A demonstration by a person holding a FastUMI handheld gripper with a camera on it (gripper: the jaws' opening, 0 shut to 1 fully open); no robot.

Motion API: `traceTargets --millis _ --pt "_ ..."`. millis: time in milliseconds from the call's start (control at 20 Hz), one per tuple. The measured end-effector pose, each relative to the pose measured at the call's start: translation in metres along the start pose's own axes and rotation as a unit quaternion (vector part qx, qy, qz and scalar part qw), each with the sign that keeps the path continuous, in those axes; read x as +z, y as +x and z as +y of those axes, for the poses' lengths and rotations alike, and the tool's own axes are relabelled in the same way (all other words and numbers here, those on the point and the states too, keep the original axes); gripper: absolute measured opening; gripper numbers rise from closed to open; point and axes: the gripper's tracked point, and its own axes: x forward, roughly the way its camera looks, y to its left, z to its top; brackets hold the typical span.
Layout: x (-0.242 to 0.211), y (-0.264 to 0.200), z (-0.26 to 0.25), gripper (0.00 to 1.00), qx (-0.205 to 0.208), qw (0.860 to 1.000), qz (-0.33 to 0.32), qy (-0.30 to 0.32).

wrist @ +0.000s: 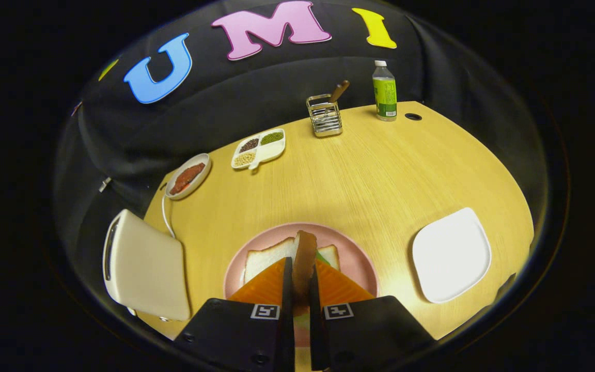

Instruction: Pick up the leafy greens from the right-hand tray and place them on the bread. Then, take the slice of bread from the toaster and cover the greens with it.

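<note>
Fingers [300,281] pinch a browned bread slice [305,253] edge-on above the round pink plate [359,258], where white bread [269,256] lies; square white tray [450,256] at three o'clock.

Wood worktop [380,170]: pink plate [359,261], white tray [451,254], toaster [142,266], oval dish [188,175], divided dish [259,149], wire rack [324,115], bottle [384,91].

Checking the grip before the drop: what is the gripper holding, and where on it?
The gripper is shut on a bread slice, held edge-on by its near edge, above the pink plate with the bread.
</note>
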Motion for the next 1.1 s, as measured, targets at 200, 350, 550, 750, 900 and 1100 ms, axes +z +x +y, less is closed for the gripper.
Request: traceTargets --millis 200,350,550,750,900,1100 --pt "-0.011 0.015 -0.013 0.17 -0.024 0.997 0.009 -0.075" --pt "-0.012 0.018 -0.022 0.21 -0.041 0.996 0.013 -0.078" --pt "-0.010 0.021 -0.031 0.51 -0.059 0.995 0.013 -0.083" --pt "-0.007 0.019 -0.035 0.68 -0.068 0.993 0.007 -0.100" --pt "0.000 0.011 -0.035 0.75 -0.063 0.994 0.001 -0.086" --pt "0.005 0.002 -0.045 1.00 -0.049 0.994 -0.008 -0.096"
